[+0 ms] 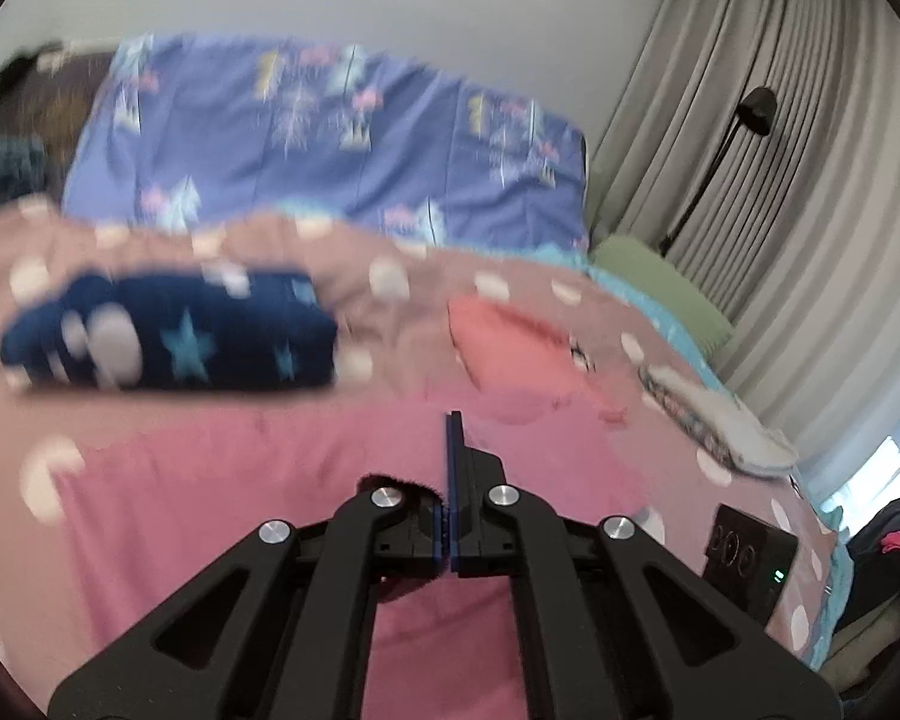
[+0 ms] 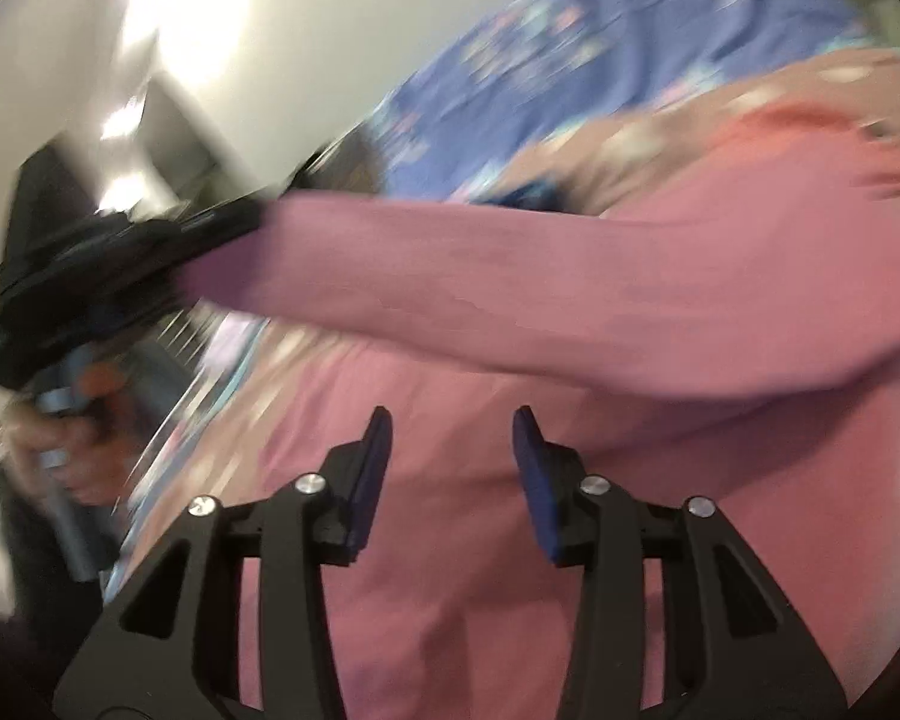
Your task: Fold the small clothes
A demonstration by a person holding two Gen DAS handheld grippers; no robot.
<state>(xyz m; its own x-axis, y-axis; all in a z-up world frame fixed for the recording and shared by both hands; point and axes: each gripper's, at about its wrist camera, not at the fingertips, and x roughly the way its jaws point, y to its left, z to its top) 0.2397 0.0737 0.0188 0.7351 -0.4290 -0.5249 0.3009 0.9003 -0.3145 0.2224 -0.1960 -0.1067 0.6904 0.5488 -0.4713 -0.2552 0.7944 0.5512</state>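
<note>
A pink garment [image 1: 240, 480] lies spread on the dotted pink bedsheet [image 1: 498, 285]. My left gripper [image 1: 453, 420] is shut, and a fold of the pink cloth shows pinched at the root of its fingers. In the right wrist view one part of the pink garment [image 2: 510, 276] is pulled up into a taut band leading to the left gripper [image 2: 210, 228], which a hand [image 2: 72, 450] holds. My right gripper [image 2: 453, 426] hovers open over the flat pink cloth, with nothing pressed between its pads. Both views are blurred.
A folded navy garment with stars [image 1: 168, 336] sits at the left of the bed. A coral garment [image 1: 510, 348] and a pale patterned one [image 1: 714, 420] lie to the right. A black device [image 1: 744, 552] rests near the bed edge. A blue patterned cover [image 1: 330, 138], curtains [image 1: 810, 180] and a floor lamp [image 1: 756, 108] stand behind.
</note>
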